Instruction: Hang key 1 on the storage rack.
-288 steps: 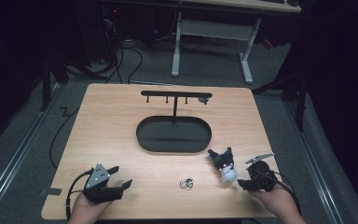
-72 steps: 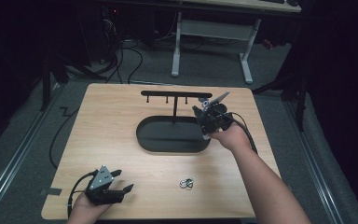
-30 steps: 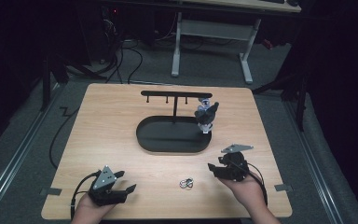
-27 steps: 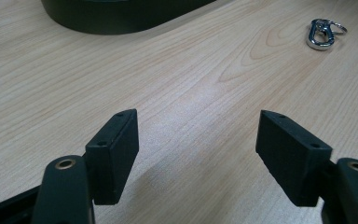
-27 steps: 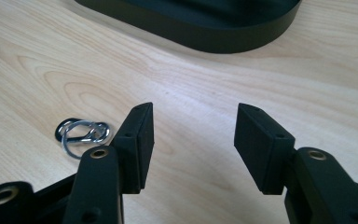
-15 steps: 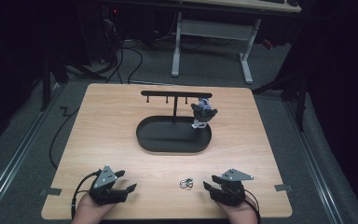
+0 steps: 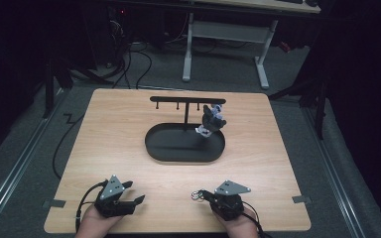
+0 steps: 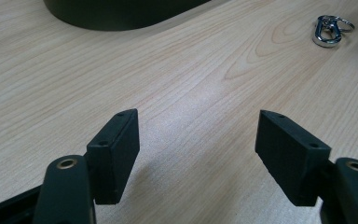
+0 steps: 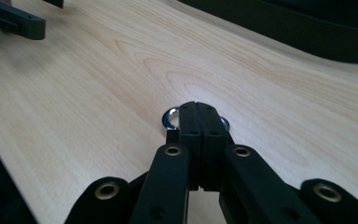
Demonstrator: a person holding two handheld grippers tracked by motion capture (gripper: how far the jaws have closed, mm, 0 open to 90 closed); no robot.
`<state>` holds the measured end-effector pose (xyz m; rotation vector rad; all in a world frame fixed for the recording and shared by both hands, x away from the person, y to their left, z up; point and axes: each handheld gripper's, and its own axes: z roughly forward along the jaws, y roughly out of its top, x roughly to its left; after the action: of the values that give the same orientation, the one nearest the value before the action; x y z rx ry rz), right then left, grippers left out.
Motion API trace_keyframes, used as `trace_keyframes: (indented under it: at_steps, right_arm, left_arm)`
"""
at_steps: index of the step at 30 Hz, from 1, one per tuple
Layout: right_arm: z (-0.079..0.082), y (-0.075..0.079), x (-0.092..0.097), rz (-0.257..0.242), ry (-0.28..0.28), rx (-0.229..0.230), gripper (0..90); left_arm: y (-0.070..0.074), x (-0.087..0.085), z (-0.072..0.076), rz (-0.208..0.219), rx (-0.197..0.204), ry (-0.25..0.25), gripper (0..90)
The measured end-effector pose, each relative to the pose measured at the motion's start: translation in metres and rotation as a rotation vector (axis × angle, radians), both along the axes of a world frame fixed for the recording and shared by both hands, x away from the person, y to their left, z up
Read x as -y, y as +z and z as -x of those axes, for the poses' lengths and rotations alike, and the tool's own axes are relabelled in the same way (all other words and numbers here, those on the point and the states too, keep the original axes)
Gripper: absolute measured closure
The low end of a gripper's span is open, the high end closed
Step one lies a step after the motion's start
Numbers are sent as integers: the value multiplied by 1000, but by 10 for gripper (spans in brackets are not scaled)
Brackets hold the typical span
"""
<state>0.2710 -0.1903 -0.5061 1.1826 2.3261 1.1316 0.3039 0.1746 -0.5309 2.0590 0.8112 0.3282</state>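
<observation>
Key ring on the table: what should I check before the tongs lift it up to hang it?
1. Right tongs reach the key ring: ok, tips right at it.
2. Ring really pinched: cannot tell; the jaws are shut, and the ring peeks out on both sides.
3. Left tongs out of the way: ok, open and holding nothing.
4. Free hook on the stand: ok, bare hooks beside the hanging keychain.
</observation>
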Motion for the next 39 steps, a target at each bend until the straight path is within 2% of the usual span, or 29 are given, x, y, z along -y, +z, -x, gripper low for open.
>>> trace_keyframes:
  at_steps: [1,2,3,4,6,8,10,13,21,24,27,30,34,39]
  right_arm:
    - [-4,-1,-5,11,-3,3,785]
    - [-5,-2,-7,-5,0,-13,686]
    - [-7,-4,-10,-19,7,-22,673]
    - [-7,-6,-13,-5,1,-21,673]
    - [-7,-10,-17,66,-1,-7,674]
    - [-10,-13,-17,77,-7,-25,709]
    - [-10,-13,-16,103,-23,-19,842]
    - [-9,-9,-8,112,-53,0,890]
    - [-9,-9,38,76,-171,-30,890]
    - [-7,-8,57,78,-231,-34,890]
    - [-5,-7,76,103,-283,-22,889]
    - [-4,-6,93,81,-328,-33,888]
    - [-4,-7,104,60,-348,-50,880]
    - [-6,-7,105,54,-342,-87,794]
  left_arm:
    - [0,0,1,-1,2,-1,311]
    - [1,-1,1,-1,4,0,310]
    - [1,-2,1,0,4,2,310]
    - [1,-3,2,0,4,5,310]
    - [1,-5,2,2,2,10,310]
    - [1,-6,2,5,3,16,311]
    - [1,-7,2,7,3,17,310]
    - [2,-7,2,4,6,16,310]
    - [3,-6,1,5,7,10,311]
    - [3,-5,1,3,7,8,311]
    - [2,-5,1,4,8,6,311]
    - [2,-4,1,4,5,7,310]
    - [2,-4,1,1,5,8,311]
    - [3,-5,1,-1,8,11,311]
